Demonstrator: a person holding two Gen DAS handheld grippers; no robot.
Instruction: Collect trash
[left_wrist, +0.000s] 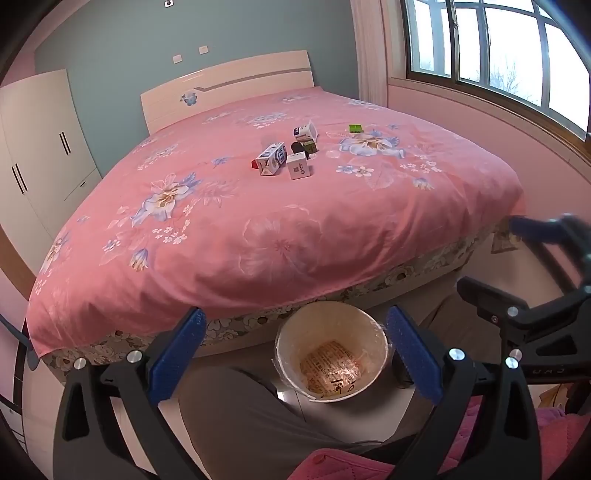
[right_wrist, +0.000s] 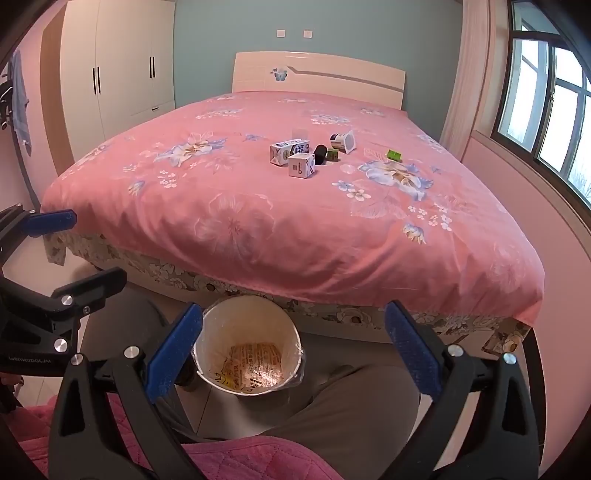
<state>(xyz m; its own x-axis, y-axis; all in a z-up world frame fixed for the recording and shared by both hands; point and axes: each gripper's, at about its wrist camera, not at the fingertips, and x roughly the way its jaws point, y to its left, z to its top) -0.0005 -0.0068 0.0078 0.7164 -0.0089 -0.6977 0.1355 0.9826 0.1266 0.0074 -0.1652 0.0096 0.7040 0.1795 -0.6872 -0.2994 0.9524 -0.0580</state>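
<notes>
A: Start close in. What are the hands doing?

B: Both are empty. The left gripper has its blue pads spread wide with nothing between them, and the right gripper is spread the same way. Below them on the floor, at the foot of the bed, stands a white bin lined with clear plastic, with one printed wrapper lying in the bottom.

A: And the trash?

B: Well apart from the grippers, in a loose cluster on the middle of the bed: a milk carton on its side, a small white box just in front of it, a dark round thing I can't identify, a tipped white cup, and a small green box off to the right.

A: How will they handle?

B: My guess is light, empty and easily crushed. I'd pinch the cartons across their flat faces, gently. The cup looks likely to roll, so take it across the rim.

A: The surface?

B: A soft pink flowered bedspread, so pressing down will sink things in. Beyond are a pale headboard, a white wardrobe on the left and a window on the right.
</notes>
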